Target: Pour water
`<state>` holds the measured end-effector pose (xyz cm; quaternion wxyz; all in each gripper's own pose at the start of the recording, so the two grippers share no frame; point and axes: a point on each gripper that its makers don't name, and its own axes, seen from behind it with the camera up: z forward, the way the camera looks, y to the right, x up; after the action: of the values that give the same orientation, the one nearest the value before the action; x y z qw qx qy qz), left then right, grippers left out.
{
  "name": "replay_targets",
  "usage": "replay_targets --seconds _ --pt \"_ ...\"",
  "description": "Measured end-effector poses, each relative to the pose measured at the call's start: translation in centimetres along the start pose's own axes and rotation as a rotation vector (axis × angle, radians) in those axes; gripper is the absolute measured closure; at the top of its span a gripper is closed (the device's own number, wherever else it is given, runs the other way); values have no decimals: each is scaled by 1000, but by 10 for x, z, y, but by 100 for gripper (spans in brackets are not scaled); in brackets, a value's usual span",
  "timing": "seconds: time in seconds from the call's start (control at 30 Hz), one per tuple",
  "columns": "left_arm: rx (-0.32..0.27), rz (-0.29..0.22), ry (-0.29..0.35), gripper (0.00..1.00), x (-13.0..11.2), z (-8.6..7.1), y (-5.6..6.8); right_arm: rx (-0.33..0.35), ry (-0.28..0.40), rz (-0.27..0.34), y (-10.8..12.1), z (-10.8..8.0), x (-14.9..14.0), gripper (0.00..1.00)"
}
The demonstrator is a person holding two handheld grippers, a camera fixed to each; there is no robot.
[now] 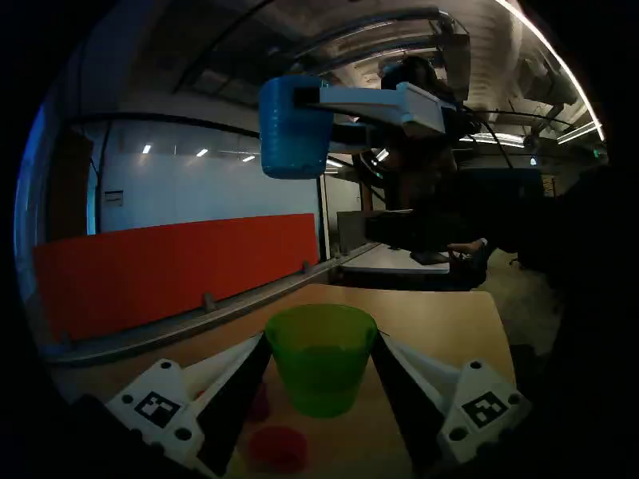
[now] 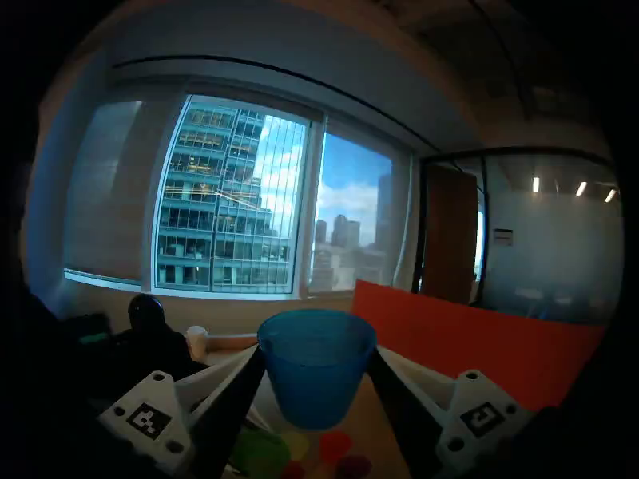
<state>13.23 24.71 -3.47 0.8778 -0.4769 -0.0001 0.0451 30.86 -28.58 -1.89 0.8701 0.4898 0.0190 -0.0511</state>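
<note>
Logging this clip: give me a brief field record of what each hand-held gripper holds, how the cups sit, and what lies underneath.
left hand-held gripper: shut on green cup, upright, low over wooden table
right hand-held gripper: shut on blue cup, roughly upright
relative position: blue cup higher than green cup in the left gripper view
pouring: no stream visible
water level: cannot tell
below green cup: red disc on the table

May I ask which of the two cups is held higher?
The blue cup in the right gripper; the green cup in the left gripper sits below it.
</note>
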Motion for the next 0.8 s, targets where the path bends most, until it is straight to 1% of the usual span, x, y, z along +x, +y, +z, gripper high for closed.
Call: replay_targets --seconds 0.33,0.8 --pt "3 3 -6 13 -2 -7 2 -24 -16 -1 5 -10 -9 11" --pt "6 4 -20 13 -5 -16 8 -66 -40 14 19 -36 -21 11"
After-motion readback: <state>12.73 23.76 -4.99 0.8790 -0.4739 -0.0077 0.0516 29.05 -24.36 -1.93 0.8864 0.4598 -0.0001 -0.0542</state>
